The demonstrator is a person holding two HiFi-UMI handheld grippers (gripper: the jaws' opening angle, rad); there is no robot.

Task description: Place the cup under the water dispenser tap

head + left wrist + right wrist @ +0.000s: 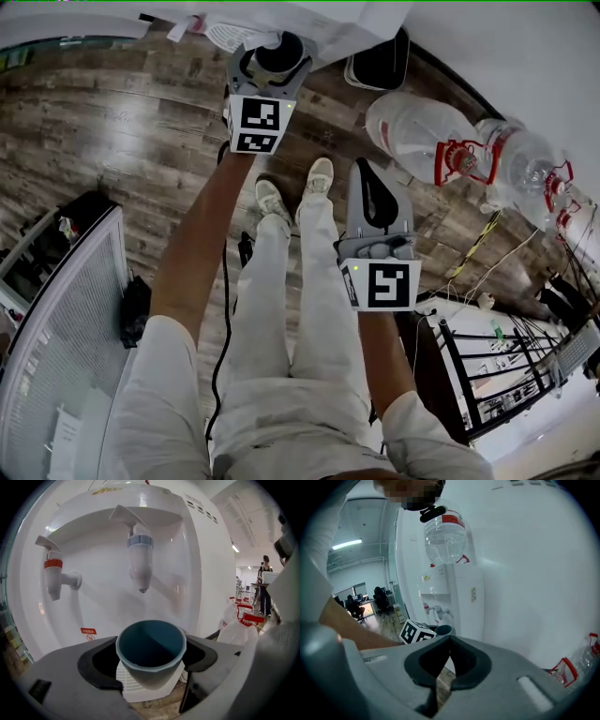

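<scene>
Left hand-held gripper (pixel 151 649) clenched on the blue cup (pixel 150 641). The cup stands upright between its two jaws, mouth open upward. Directly ahead of and above this gripper is the white water dispenser (pixel 108 541). Its blue-collared tap (pixel 140 562) hangs over the far part of the cup's mouth, and the red-collared tap (pixel 54 573) lies off to the gripper's left. The white drip tray (pixel 127 686) shows just below the cup; whether the cup's base touches it cannot be told.

Right hand-held gripper (pixel 449 641): jaws closed together on nothing, held back from the dispenser and to the right of the left one.

Progress, as judged: carrying and lining up look nearly complete — the cup sits roughly beneath the blue tap. Remaining steps are to set it on the drip tray, release the jaws and withdraw.
</scene>
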